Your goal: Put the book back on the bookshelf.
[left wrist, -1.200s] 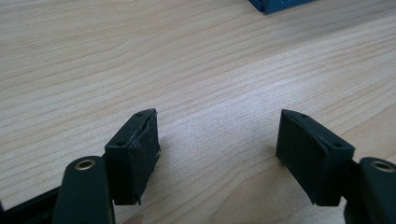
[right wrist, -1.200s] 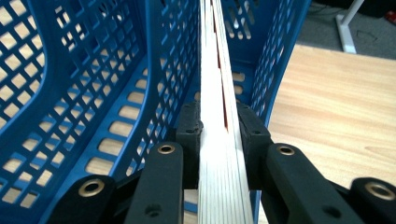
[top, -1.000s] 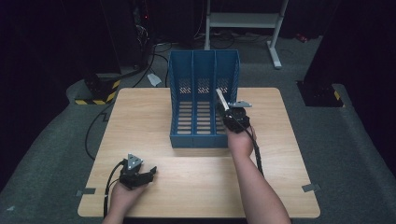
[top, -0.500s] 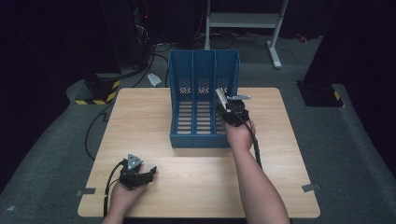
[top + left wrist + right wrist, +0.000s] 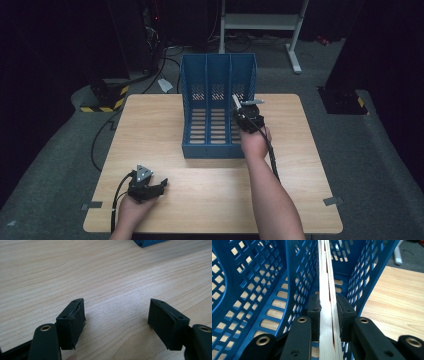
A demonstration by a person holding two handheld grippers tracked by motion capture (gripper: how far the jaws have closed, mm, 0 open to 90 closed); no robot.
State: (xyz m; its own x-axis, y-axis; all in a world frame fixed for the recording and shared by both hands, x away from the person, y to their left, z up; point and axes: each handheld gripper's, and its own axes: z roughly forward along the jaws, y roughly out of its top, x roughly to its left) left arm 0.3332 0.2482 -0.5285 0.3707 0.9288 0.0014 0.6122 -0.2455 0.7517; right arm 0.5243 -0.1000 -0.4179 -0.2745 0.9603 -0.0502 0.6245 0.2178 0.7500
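While the left tool point(image 5: 161, 186) rests on the near left part of the desk point(image 5: 150, 130) with its jaws wide and nothing between them, the right tool point(image 5: 328, 308) is clamped on a thin white book point(image 5: 325, 285), which stands on edge inside the right compartment of the blue file rack point(image 5: 200, 100).

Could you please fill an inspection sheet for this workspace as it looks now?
Surface: wooden table, bare where visible.
Job's things: blue file rack, three compartments; thin pale book edge-on inside the right compartment.
Clutter: nothing seen.
Grippers: right gripper shut on the book; left gripper open, low over the table.
Cables: one trails from each gripper; more on the floor behind.
Surroundings: grey carpet, white frame, dark room.
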